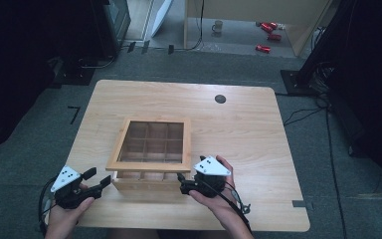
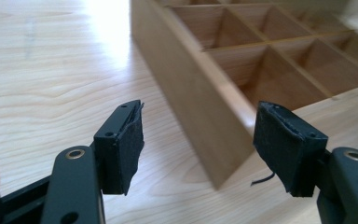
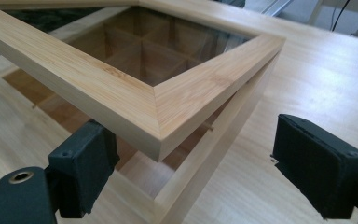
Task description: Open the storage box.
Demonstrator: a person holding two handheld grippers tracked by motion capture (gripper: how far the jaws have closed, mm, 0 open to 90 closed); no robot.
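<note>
Your right gripper (image 3: 191, 179) had its jaws spread wide and held nothing; in the right gripper view one pad sat tucked under the near corner of the glass-paned lid (image 3: 168, 100), low in the frame's centre, which I judge was how you were propping the lid up off the box, with the other pad standing clear at lower right. Your left gripper (image 2: 200, 144) was also open and empty, its jaws straddling the near corner of the wooden box (image 2: 200, 98) without touching it, probably ready to steady the base. The high view placed the box (image 1: 144, 186) at centre frame on the table (image 1: 248, 129), lid (image 1: 151, 142) tilted above it, and both hands at the bottom edge. Only the left gripper view showed the bare dividers inside; only the right gripper view showed the gap beneath the lid.
</note>
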